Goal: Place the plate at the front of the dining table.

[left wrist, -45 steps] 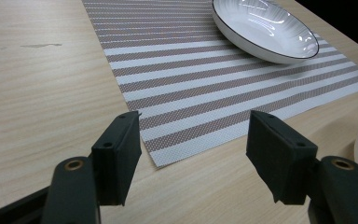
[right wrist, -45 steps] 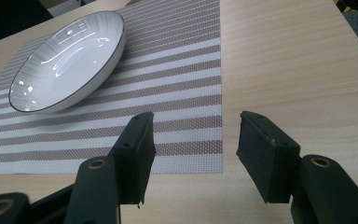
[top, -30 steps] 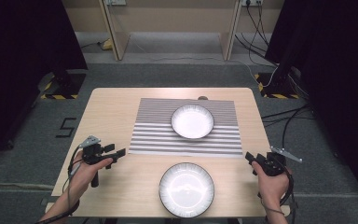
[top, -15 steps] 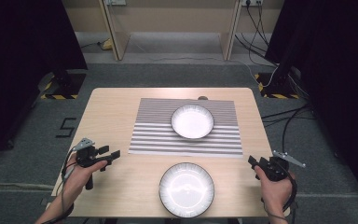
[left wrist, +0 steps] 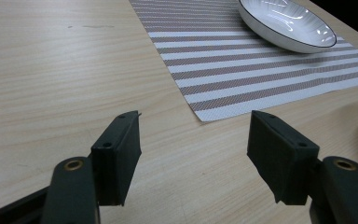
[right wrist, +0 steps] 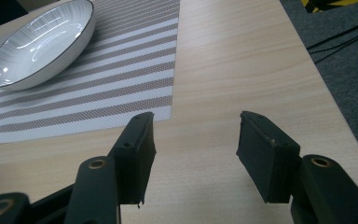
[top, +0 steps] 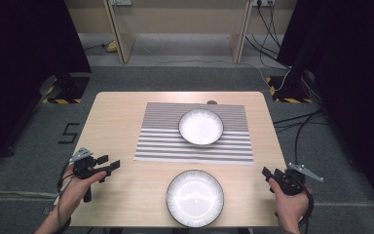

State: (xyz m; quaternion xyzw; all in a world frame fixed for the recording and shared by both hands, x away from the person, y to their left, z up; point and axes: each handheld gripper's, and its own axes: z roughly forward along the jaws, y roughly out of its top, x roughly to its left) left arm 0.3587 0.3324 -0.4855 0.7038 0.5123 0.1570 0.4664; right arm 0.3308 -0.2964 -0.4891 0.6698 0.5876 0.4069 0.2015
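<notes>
far plate (top: 201, 126) on mat (top: 195, 146), near plate (top: 195, 197) before it — on table (top: 117, 117)

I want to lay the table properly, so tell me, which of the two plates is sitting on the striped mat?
The far plate, smaller in the high view, lies on the striped mat. The near plate rests on bare table, between the two grippers.

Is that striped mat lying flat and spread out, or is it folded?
Spread flat. The striped mat lies fully open on the table, corners down, with one plate resting on it.
</notes>
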